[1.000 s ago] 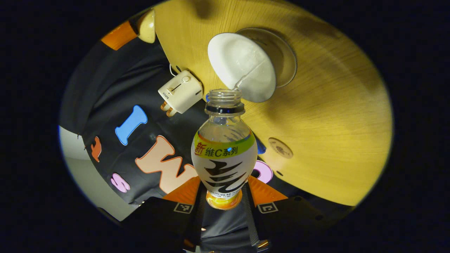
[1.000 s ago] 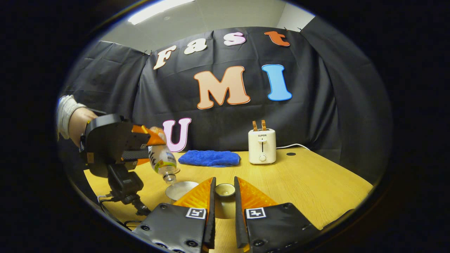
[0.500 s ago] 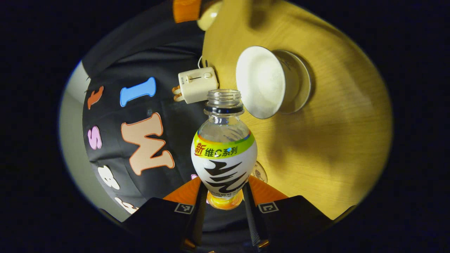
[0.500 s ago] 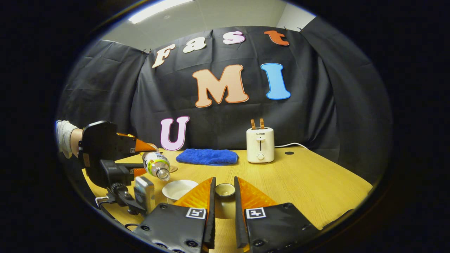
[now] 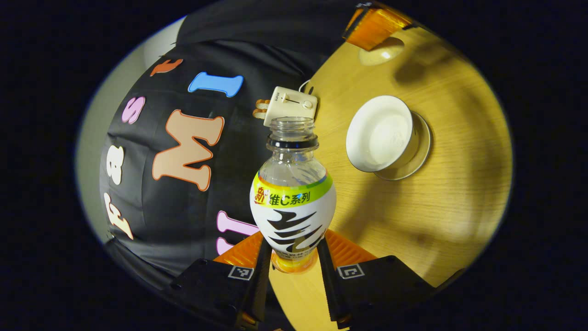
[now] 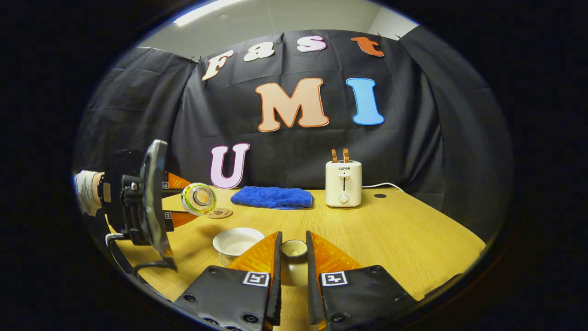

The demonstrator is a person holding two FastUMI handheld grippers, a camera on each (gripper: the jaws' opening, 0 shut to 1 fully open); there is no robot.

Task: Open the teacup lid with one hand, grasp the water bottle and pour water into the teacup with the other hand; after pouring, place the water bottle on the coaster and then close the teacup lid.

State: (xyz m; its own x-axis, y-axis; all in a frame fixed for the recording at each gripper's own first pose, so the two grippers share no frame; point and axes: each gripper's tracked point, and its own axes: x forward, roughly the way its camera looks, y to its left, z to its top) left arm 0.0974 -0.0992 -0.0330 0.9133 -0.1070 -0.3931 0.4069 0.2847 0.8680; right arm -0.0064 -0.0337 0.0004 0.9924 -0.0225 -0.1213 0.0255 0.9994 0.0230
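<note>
**Wooden tabletop, bottle held level, lid held off the cup**

Wood-grain tabletop (image 6: 390, 230) carries everything under the black cloth wall. Left gripper (image 5: 294, 271) has its jaws closed on the lower body of the water bottle (image 5: 293, 202), both fingers pressing its sides; the bottle is uncapped and lies roughly level above the tabletop's left part, its mouth facing the right gripper view (image 6: 198, 199). Right gripper (image 6: 293, 257) has its jaws closed on the knob of the teacup lid (image 6: 294, 250), held clear of the cup. Teacup (image 6: 236, 241) stands open on its saucer near the front edge, just left of the lid. Coaster (image 6: 219, 213) lies behind the cup. Toward the back edge sit a blue cloth (image 6: 272, 197) and a white toaster (image 6: 343, 184).
</note>
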